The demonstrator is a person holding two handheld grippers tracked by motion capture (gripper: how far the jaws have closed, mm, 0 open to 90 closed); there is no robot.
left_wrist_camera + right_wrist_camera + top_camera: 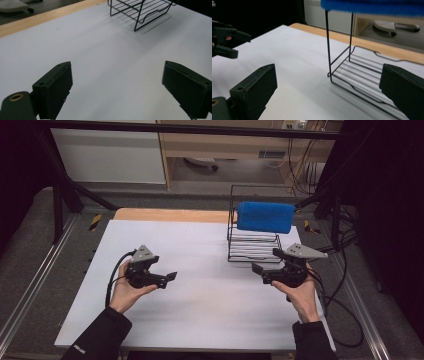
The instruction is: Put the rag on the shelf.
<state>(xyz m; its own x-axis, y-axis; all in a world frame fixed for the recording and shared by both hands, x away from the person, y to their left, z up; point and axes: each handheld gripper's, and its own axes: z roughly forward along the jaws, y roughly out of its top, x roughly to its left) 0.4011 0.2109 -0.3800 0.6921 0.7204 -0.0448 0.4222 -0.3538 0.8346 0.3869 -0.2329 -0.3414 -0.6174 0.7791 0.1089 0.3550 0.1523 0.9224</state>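
A blue cloth (265,216) lies draped over the top of a black wire rack (252,245) at the far right of the white table (200,310). My left gripper (167,279) hovers low over the left middle of the table, open, jaws pointing right with nothing between them. Held just in front of the rack, my right gripper (264,262) is open and empty too. In the left gripper view the jaws (117,72) stand wide and the rack (140,12) lies ahead. In the right gripper view the wide jaws (328,72) frame the rack (357,72) under the cloth (374,6).
A wooden strip (170,215) borders the table's far edge. Black frame posts (57,205) stand at the left and right sides. Cables (345,285) trail off the table's right edge. The left gripper (227,42) shows far off in the right gripper view.
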